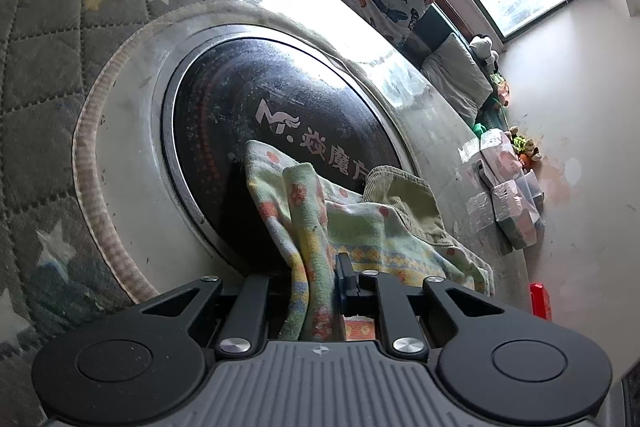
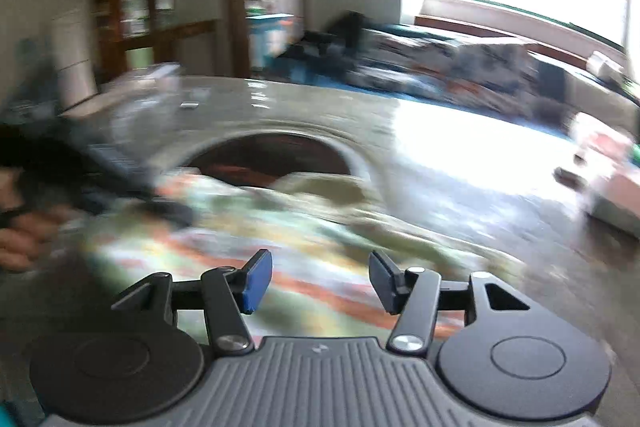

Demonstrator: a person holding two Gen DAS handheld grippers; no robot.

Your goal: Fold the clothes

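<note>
Only leftward, towel (image 1: 316, 227) pinched in tongs (image 1: 316, 279).

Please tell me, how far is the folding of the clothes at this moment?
Early stage. Done: nothing looks neatly folded; the patterned cloth lies bunched over the black round plate, with an olive garment beside it. In hand: the left gripper is shut on a fold of the patterned cloth. The right gripper is open above the cloth, holding nothing. Left: flatten and fold both pieces.
</note>
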